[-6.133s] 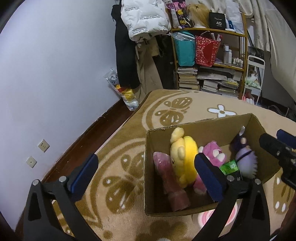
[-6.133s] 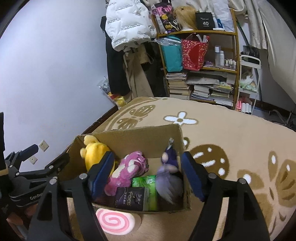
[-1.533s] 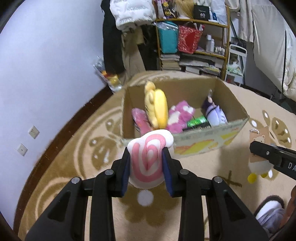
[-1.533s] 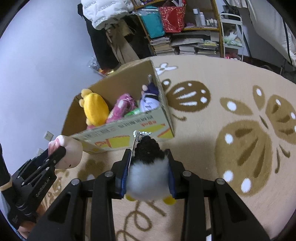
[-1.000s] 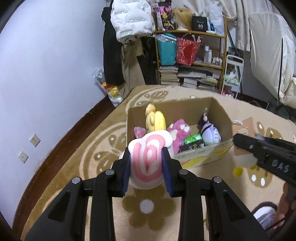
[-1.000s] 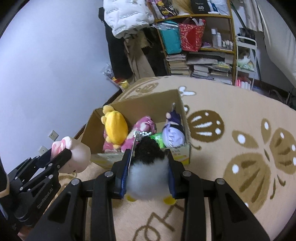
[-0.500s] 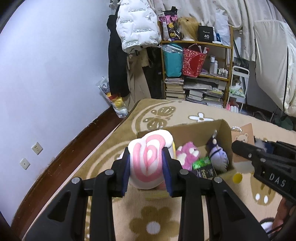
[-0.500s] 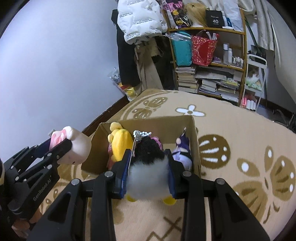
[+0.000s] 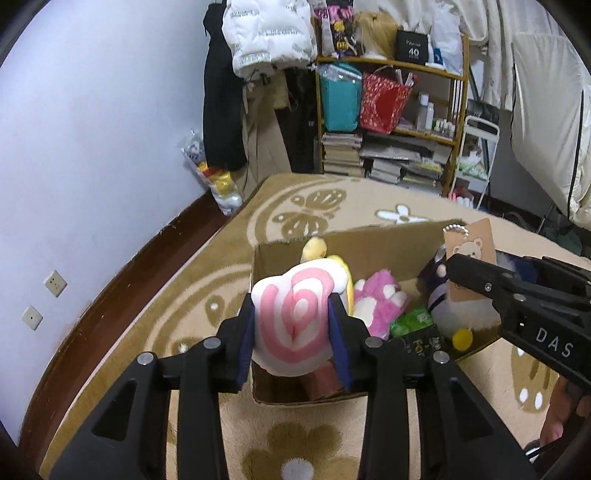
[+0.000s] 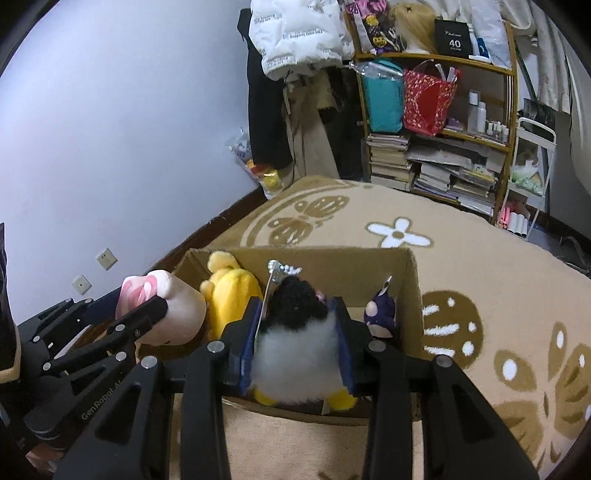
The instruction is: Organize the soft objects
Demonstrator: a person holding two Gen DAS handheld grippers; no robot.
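Left wrist view: your left gripper [image 9: 292, 325] is pinching the pink swirl plush [image 9: 291, 321] between its blue pads; its jaws have just been easing wider, yet both pads are still pressing on the plush.
Swirl plush position: you are holding it over the near left corner of the cardboard box [image 9: 373, 243], above the rim.
Right wrist view: your right gripper [image 10: 295, 343] is squeezing the penguin plush [image 10: 295, 332], black head up, white belly between the pads, yellow feet poking out below.
Penguin position: you are holding it over the near wall of the cardboard box [image 10: 413, 295], its bead chain and paper tag standing up behind its head.
Penguin in the left view: it is showing at the right edge under your right gripper's black arm, with the brown bear tag [image 9: 471, 243] sticking up.
Box contents: the yellow plush [image 10: 231, 291] is lying along the left side, the pink plush [image 9: 376, 302] is sitting in the middle, the purple plush [image 10: 382, 314] is leaning in the right corner, and a green packet [image 9: 412, 319] is lying near the front.
Box placement: it is sitting on the tan patterned carpet [image 10: 480, 266].
Background: a wooden shelf [image 10: 443, 122] with books and bags is standing against the far wall, with a white puffer jacket [image 10: 299, 33] hanging beside it.
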